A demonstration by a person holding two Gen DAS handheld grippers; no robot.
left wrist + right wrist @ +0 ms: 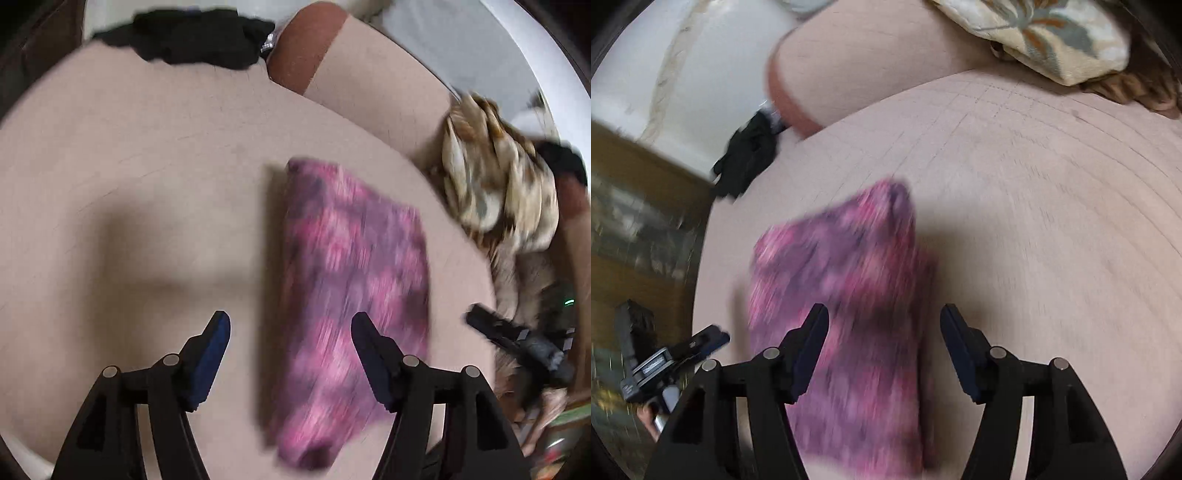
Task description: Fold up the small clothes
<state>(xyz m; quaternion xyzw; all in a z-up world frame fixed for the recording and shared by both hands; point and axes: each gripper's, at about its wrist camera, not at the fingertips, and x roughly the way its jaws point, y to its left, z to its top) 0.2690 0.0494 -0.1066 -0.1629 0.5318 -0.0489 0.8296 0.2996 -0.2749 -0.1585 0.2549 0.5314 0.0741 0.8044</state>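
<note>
- On the table (147, 184), flat: pink-purple cloth (351, 295), folded, blurred; long axis runs away from both claws.
- Left claw (291, 354): released, nothing between its pads; cloth lies ahead, toward its right finger.
- Right claw (884, 347): released, empty; cloth lies ahead, under its left finger.
- Nearer hand: cannot tell; both hover over the near end.
- Beyond: black garment (199, 37); floral cloth (506, 177).

"What lies beyond the work?"
"A pale wooden table (147, 177), and a floral-patterned cushion (502, 184) at its edge."
"Anything behind?"
"A rounded pale bolster with a reddish end (871, 70) rests against the tabletop's far edge."
</note>
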